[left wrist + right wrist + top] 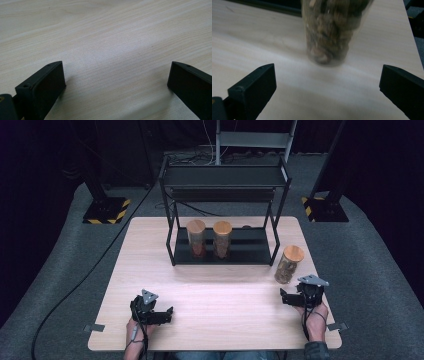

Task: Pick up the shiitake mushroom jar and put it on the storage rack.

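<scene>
Right gripper lining up on the loose jar beside the rack.

In the high view, the right gripper [289, 298] is sitting at lower right, just below the jar [288, 264] standing outside the rack [223, 212]; the left gripper [167, 312] is resting at lower left. The left gripper view is showing wide jaws over bare surface [112, 37]. The right gripper view is adding the jar's [331, 35] nut-like filling, centred ahead of wide jaws; next, likely advancing and closing.

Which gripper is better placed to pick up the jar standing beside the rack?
Right. The right gripper sits open just short of the jar, jaws facing it; the left gripper faces bare table.
</scene>
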{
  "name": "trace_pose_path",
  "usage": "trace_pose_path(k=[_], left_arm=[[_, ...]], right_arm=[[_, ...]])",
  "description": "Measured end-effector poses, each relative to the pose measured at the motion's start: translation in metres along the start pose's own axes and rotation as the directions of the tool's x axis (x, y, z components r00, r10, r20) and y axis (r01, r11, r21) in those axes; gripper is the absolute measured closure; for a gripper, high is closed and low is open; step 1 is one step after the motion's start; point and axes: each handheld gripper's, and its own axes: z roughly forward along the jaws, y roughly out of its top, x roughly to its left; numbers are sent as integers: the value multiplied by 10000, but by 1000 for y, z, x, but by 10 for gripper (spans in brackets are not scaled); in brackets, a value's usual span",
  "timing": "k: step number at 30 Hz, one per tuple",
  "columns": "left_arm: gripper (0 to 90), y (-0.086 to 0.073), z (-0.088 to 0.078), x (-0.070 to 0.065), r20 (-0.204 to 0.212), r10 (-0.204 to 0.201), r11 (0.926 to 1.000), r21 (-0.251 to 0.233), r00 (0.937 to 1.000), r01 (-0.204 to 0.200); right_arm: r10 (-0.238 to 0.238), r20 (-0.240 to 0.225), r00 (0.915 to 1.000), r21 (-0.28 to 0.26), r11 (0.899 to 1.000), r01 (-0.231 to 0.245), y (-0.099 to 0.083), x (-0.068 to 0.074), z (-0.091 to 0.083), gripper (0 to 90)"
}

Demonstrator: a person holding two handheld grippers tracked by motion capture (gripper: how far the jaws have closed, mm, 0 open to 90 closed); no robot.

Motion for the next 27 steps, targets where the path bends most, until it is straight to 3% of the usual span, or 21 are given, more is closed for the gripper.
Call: trace_pose_path(k=[13,27], left_arm=[[7,0,0,0,5,8,10000,-6,10000,-8],[7,0,0,0,13,23,10000,-4,10000,-23]], right_arm=[[370,-309,9988,-1283,9909,-407,30,-5,30,0],[437,-179,9989,-1569,9865,-460,36,-7,42,9]])
